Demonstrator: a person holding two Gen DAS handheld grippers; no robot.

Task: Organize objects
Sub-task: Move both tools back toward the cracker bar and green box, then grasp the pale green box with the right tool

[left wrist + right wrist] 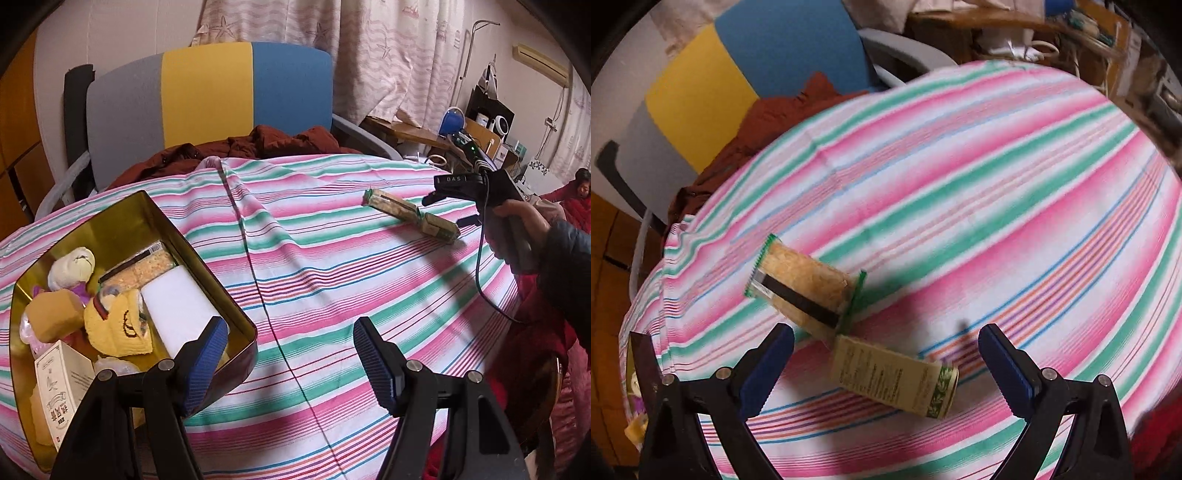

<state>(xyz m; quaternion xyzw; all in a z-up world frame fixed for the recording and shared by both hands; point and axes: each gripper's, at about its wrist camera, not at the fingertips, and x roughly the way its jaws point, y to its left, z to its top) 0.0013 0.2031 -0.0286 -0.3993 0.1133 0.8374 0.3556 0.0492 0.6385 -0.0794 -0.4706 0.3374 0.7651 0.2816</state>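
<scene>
A gold tin box (229, 306) sits at the table's near left, holding a white block (177, 310), a yellow smiley toy (118, 325), a snack bar (147, 266), a cream carton (62, 384) and other small items. My left gripper (290, 354) hovers open beside the tin's right corner, nothing between its fingers. Two items lie end to end on the striped cloth: a green-edged snack pack (805, 284) (391, 205) and a small tan box (897, 376) (441, 229). My right gripper (886, 354) is open above them, the tan box between its fingers; the left wrist view shows a hand (517, 229) holding it.
A striped cloth (332, 280) covers the round table. Behind it stands a grey, yellow and blue chair (207, 96) with a rust-red garment (258, 144). Curtains, a cluttered desk (472, 133) and a person (580, 188) are at the far right.
</scene>
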